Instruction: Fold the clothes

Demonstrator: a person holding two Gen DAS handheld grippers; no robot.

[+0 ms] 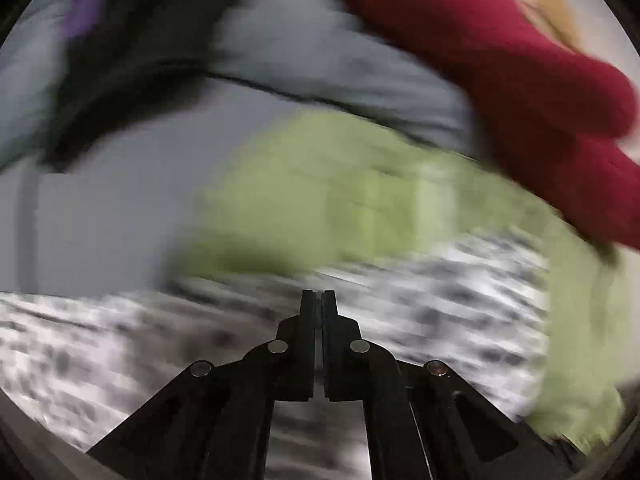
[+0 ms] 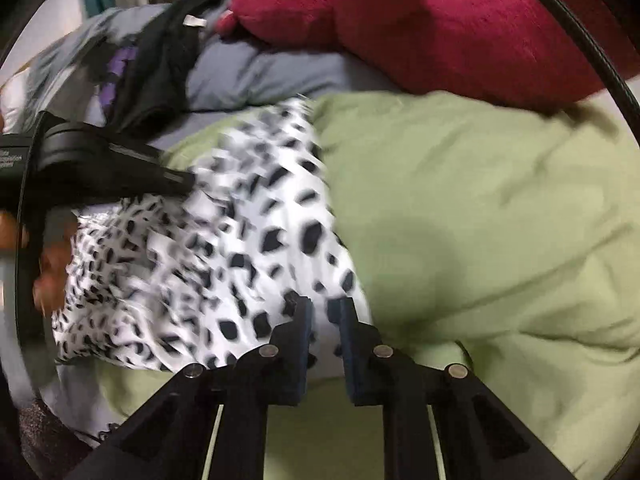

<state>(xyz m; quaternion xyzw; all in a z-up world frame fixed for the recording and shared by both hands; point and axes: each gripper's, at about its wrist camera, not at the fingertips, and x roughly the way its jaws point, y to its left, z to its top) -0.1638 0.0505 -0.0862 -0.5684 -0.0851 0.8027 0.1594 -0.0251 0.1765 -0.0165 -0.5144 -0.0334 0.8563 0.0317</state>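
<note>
Two pairs of tongs work over a white cloth with black spots point(image 2: 224, 248) that lies on a green sheet point(image 2: 480, 240). In the right wrist view, at the far left, the left tongs point(image 2: 184, 184) reach in from the edge, their tip down at the upper edge of the spotted cloth; part of a hand point(image 2: 48, 276) shows just below them. The spotted cloth spreads from there across the left half of the view, rumpled, with the green sheet under it and running off to the right. Behind, a grey garment point(image 2: 260, 68) with a black one point(image 2: 168, 52) thrown over it lies to the left, and a dark red plush thing point(image 2: 420, 28) sits on the right.

The right tongs point(image 2: 320, 308) stand slightly apart over the lower right edge of the spotted cloth; whether the pads pinch the fabric I cannot tell.

The left wrist view is heavily blurred. There the left tongs point(image 1: 318, 296) are clenched, tips together, over the spotted cloth point(image 1: 420, 280); whether fabric is caught between them I cannot tell. The green sheet point(image 1: 340, 192) lies beyond.
</note>
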